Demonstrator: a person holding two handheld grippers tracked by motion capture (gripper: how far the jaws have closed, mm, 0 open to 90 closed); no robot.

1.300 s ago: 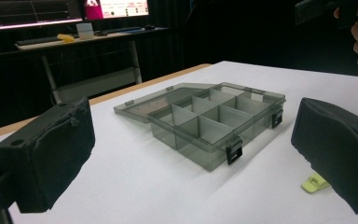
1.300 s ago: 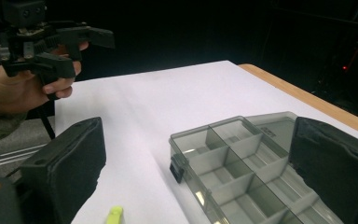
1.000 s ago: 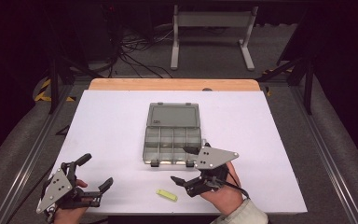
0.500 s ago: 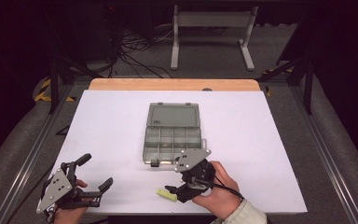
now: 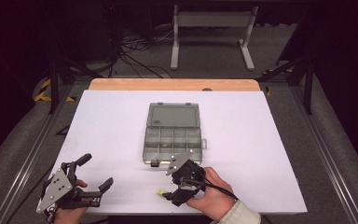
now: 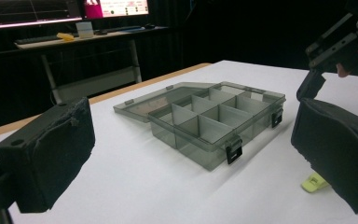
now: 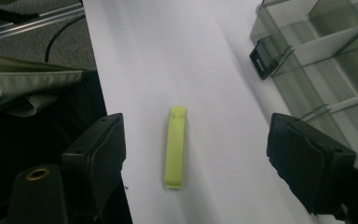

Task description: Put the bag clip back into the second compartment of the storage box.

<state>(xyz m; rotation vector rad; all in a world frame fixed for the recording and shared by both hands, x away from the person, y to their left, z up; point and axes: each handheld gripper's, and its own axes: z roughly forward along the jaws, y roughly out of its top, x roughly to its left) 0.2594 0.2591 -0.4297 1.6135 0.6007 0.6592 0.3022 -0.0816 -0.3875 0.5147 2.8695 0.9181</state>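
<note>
**Right gripper drops over yellow-green clip as left waits at bench edge**

High view: On the white bench [image 5: 121, 116], the right gripper [image 5: 168, 192] sits low and centre in the frame, just below the open compartment box [image 5: 173, 133], its jaws pointing left onto the small yellow-green clip [image 5: 160, 192], whose tip peeks out at their end. The left gripper [image 5: 95, 173] rests at the lower left corner of the bench, jaws spread and empty, well apart from both box and clip.

Left gripper view: The two black jaws stand wide at the left and right edges of the frame with nothing between them. The smoky grey box [image 6: 209, 123] lies mid-frame, lid flat behind it, compartments bare. The clip [image 6: 314, 182] shows at lower right, partly hidden behind the right-hand jaw; the right gripper [image 6: 328, 46] hangs at upper right.

Right gripper view: The clip [image 7: 175, 146] lies lengthwise on the bench at centre frame, between the jaws, which have just been closing but remain spread, each pad clear of it. A corner of the box [image 7: 307, 51] and one black latch fill the upper right.
</note>
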